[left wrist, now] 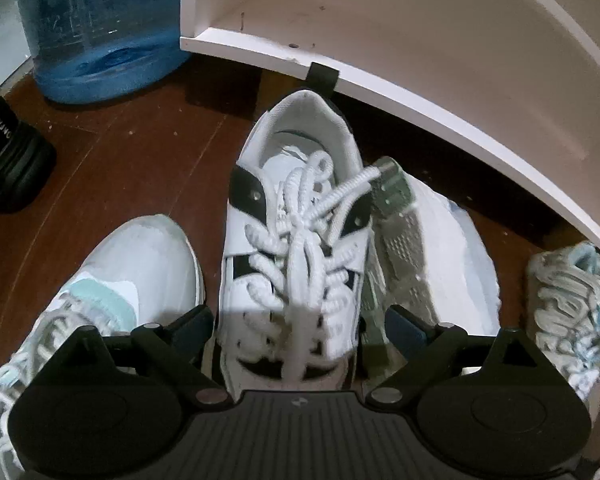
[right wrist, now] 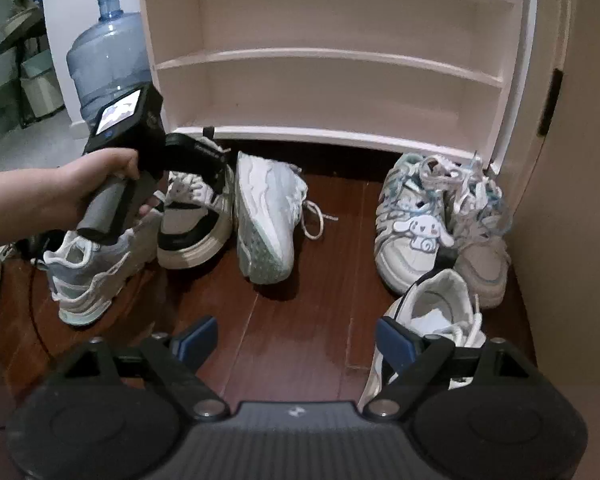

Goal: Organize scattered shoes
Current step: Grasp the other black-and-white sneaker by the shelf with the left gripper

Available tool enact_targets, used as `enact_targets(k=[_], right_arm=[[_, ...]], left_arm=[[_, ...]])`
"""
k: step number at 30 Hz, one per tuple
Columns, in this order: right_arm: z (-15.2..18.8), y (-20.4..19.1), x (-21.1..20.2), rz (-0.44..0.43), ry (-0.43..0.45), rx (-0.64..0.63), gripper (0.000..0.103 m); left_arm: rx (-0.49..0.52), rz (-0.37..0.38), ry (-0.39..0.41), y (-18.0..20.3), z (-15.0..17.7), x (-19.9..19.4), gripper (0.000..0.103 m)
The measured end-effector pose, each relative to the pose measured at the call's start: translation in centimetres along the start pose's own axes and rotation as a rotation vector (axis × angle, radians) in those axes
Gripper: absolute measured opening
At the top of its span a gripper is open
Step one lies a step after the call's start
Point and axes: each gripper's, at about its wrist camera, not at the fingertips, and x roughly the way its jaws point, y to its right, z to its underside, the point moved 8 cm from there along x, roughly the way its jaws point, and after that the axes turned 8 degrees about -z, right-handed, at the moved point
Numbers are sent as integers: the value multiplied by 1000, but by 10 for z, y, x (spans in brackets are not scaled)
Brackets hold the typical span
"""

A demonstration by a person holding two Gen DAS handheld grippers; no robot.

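A white and black sneaker (left wrist: pixel 296 240) stands on the wooden floor with its heel toward the white shoe rack (left wrist: pixel 380 80). My left gripper (left wrist: pixel 298 320) is open and straddles its laced front, both fingers just off the sides. In the right wrist view a hand (right wrist: pixel 100 176) holds that gripper over the same sneaker (right wrist: pixel 196 220). My right gripper (right wrist: pixel 296 340) is open above bare floor with nothing between its fingers. A white sneaker (right wrist: pixel 436 308) lies just beside its right finger (right wrist: pixel 396 340).
A mint-soled sneaker (right wrist: pixel 266 216) lies on its side. A cartoon-dog pair (right wrist: pixel 416 220) sits by the rack's right end. A grey-mint sneaker (right wrist: pixel 88 272) is at left, a black shoe (left wrist: pixel 8 160) farther left. A blue water jug (left wrist: pixel 100 28) stands left of the rack, whose lower shelves (right wrist: pixel 328 64) hold nothing.
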Motion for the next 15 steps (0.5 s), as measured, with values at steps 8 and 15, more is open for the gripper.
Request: enact_targets(k=[8,15], right_arm=[[5,-15,18,-25,-50,-28,86],[9,-13,22,-20,-78,-8,86]], left_arm=[[24,-39,17,8,-7,29,86],[56,-22,52,8,-8,39,88]])
